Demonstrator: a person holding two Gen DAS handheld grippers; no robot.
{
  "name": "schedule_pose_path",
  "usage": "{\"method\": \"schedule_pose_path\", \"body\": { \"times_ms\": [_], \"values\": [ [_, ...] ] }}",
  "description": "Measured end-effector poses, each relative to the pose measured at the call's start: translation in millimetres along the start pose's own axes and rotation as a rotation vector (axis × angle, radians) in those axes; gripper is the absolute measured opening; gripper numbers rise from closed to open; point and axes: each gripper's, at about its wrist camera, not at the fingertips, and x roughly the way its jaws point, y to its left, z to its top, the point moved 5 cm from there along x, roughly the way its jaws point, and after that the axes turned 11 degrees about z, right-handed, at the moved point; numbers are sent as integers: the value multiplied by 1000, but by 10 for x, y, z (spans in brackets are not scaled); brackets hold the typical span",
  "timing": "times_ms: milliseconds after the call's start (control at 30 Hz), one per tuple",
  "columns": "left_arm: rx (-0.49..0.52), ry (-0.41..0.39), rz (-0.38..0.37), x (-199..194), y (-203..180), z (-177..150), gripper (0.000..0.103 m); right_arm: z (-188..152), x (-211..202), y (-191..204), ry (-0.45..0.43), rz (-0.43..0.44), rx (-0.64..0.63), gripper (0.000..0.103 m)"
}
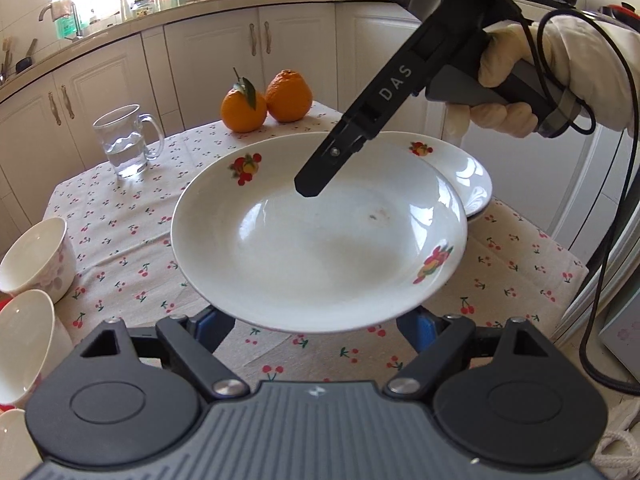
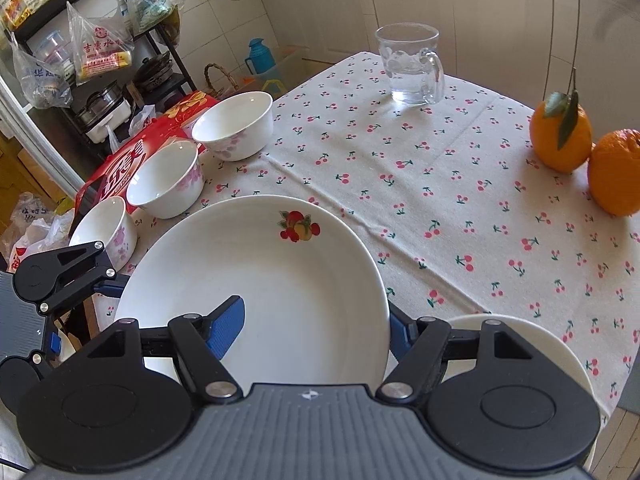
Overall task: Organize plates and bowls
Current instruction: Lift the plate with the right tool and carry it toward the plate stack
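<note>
White plate point(image 1: 320, 248) (empty), water in glass mug point(image 1: 126, 144)

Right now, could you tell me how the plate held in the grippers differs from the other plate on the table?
The lifted plate is held off the tablecloth, with the right gripper clamped across its rim, one finger inside and one outside; the second plate lies flat on the cloth. The lifted plate shows in full, while the second plate is mostly hidden behind it. The lifted plate has a small dark smudge inside; none shows on the second plate. Both are white with fruit motifs on the rim.
</note>
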Motion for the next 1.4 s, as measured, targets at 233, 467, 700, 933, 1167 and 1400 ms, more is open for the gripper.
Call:
{"method": "schedule_pose_path", "body": {
  "times_ms": [233,467,700,933,1167,1400],
  "values": [
    [42,-12,-73,121,-229,143,87,-235,-287,-161,-42,-53,53,77],
    [90,-19,-124,291,-428,284,87,-433,-487,-394,-74,-98,114,78],
    [119,-19,-152,425,-557,376,87,-596,-608,-615,-98,-109,164,78],
    [124,-14,-154,513,-583,435,87,-649,-636,-743,-111,-106,179,78],
    [134,-18,-157,569,-605,491,87,-690,-615,-863,-110,-108,198,78],
    [128,-20,-175,644,-594,520,87,-740,-619,-924,-109,-121,210,78]
  ]
}}
